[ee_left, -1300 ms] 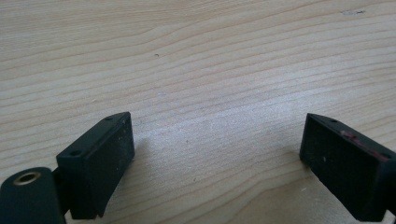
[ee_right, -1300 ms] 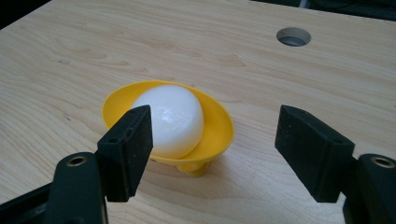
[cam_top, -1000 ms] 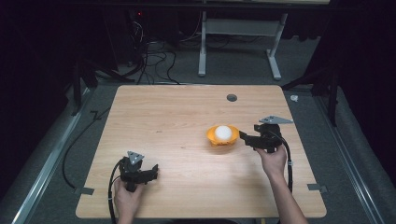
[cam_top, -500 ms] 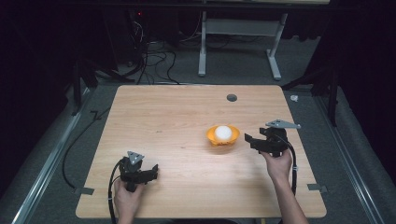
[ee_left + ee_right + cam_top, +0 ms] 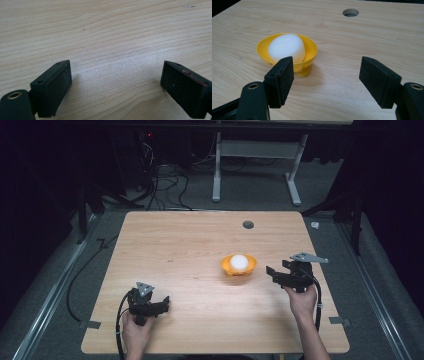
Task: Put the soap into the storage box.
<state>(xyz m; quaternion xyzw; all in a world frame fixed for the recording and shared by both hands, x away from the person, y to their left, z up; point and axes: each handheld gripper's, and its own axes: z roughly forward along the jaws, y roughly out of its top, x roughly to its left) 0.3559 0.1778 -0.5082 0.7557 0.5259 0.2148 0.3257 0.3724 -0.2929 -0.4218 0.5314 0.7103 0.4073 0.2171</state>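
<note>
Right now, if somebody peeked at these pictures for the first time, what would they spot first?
Most likely the bright yellow plastic cup with a white egg-shaped foam piece sitting in it, right of the middle of the pale wooden table. Next, the two black tongs: the right tongs open just beside the cup, apart from it, and the left tongs open over bare wood near the front edge.

We see a pale wooden table (image 5: pixel 175 270) with a round cable hole (image 5: pixel 248 225) near its far edge. Past that edge, on grey carpet, stands a white metal desk frame (image 5: pixel 257 165), and to its left lies a tangle of dark cables (image 5: pixel 160 180). Grey tape tabs (image 5: pixel 89 324) lie on the floor by the near corners.
</note>
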